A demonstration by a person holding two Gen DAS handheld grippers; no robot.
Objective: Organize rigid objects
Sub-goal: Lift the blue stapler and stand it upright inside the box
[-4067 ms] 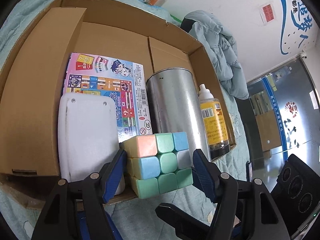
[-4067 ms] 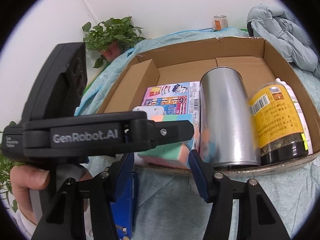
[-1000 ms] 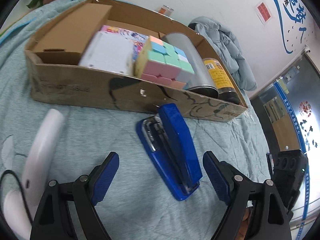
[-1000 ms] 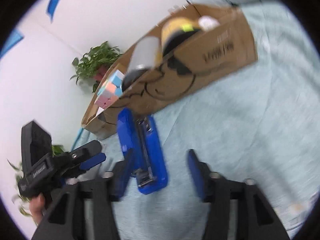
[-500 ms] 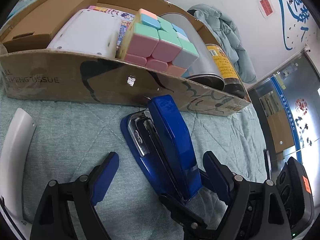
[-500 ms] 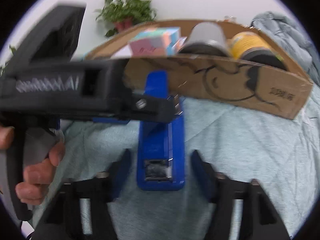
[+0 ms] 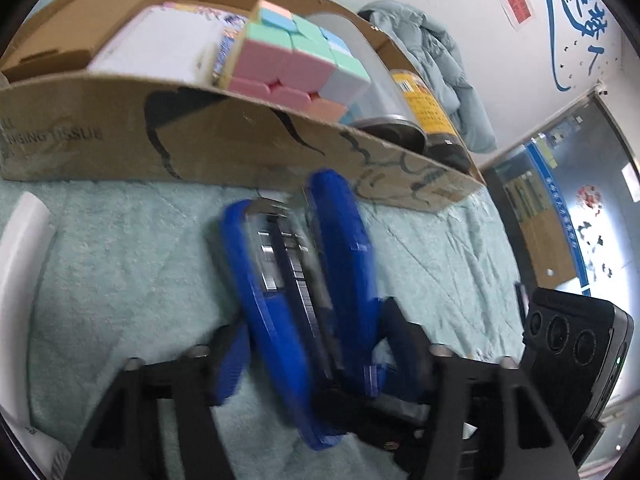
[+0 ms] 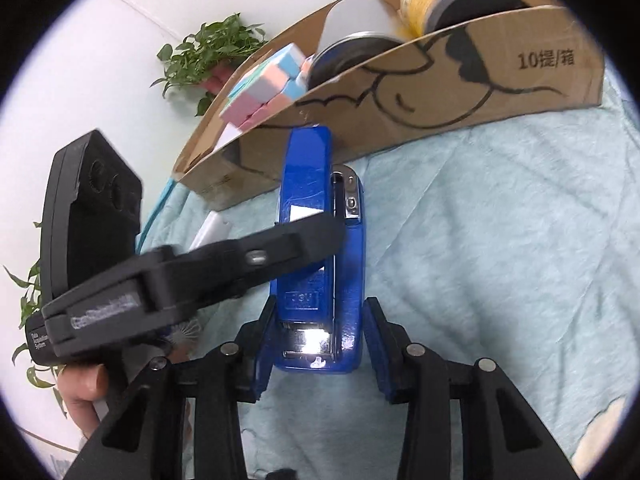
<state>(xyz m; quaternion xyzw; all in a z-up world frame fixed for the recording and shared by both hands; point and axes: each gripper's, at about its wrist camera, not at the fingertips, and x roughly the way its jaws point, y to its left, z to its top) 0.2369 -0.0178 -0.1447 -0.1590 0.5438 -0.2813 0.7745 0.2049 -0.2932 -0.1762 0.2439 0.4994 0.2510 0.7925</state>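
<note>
Stapler [image 8: 320,240] is showing solid blue with silver metal at its mouth. Just behind it, the cardboard box [image 8: 500,92] is showing plain brown with black line drawing and black print. Inside the box, the cube [image 7: 296,60] is showing pastel pink, mint, sky-blue and peach squares; the jar [image 7: 424,108] is showing a yellow label. Beneath the stapler, the cloth [image 8: 500,260] is showing pale teal.

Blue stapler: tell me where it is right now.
The blue stapler lies on the teal blanket just outside the cardboard box, in front of its near wall, between the closing jaws of both grippers, below the pastel cube.
</note>
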